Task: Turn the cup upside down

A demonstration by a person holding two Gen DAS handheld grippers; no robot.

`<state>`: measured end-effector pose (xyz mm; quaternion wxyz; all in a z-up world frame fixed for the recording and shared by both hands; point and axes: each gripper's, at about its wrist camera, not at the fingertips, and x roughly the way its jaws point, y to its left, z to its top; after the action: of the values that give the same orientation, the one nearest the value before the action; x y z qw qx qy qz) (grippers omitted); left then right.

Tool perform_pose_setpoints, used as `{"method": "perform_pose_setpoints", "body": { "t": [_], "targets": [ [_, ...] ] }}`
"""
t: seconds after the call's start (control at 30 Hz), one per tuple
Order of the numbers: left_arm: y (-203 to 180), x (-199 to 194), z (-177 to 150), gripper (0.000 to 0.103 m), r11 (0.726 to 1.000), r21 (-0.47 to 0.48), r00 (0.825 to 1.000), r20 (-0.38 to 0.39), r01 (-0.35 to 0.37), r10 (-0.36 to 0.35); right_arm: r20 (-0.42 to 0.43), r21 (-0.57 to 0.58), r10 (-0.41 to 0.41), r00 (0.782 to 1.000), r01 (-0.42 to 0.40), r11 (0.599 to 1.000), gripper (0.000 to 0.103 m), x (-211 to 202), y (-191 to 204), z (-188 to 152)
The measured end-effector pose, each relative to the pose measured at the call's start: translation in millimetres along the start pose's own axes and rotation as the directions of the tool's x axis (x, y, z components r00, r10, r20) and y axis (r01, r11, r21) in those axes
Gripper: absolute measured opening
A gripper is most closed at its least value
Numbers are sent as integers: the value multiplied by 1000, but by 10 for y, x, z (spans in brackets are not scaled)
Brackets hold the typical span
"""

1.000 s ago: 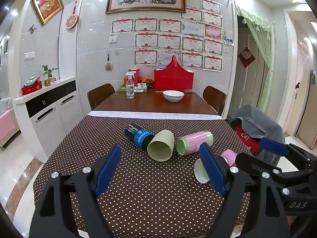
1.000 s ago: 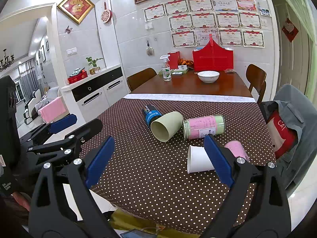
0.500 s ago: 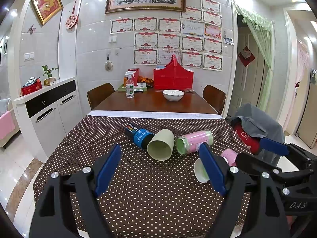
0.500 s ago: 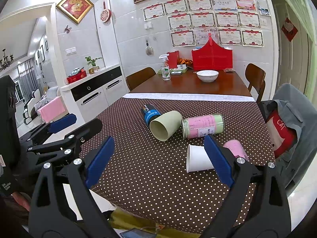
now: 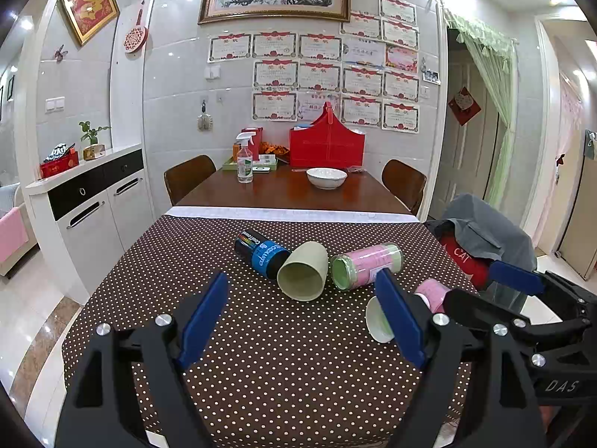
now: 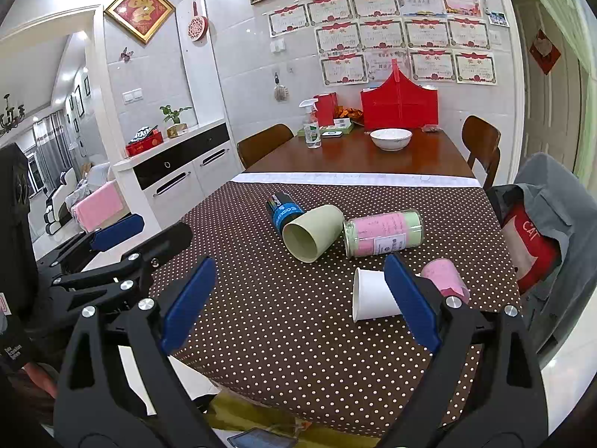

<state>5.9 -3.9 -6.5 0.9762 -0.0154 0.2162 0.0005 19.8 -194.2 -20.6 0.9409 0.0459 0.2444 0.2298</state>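
Both grippers, left gripper (image 5: 304, 317) and right gripper (image 6: 300, 304), gape empty; my pale green plastic cup (image 6: 312, 232) lies sideways beyond them on the counter (image 6: 261, 321), unflipped, nothing done.

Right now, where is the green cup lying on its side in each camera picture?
Left wrist view: the green cup lies near the middle, mouth toward the camera.
Right wrist view: the green cup lies just above the middle.
Shared landmark: in both it lies between the blue can and the pink jar.
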Motion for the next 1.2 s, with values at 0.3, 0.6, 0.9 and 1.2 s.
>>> {"method": "perform_pose_setpoints", "body": {
  "t": [0.3,0.6,0.9,1.2],
  "targets": [
    [18,30,-25,80,1000,-6,1000,-10,4,-4,-9,1,-5,1000,5,1000,90,16,27,-6],
    [38,99,-42,80,1000,-4,1000,-21,3,-3,-32,30,-13,999,14,999,90,83,5,-8],
    [-59,307,-70,80,999,19,997,-75,31,-29,-77,101,-44,996,52,994,90,160,-132,-108],
    [-277,744,-152,80,991,67,976,-197,112,-97,-157,272,-133,979,172,947,90,255,-462,-341]
  ]
}}
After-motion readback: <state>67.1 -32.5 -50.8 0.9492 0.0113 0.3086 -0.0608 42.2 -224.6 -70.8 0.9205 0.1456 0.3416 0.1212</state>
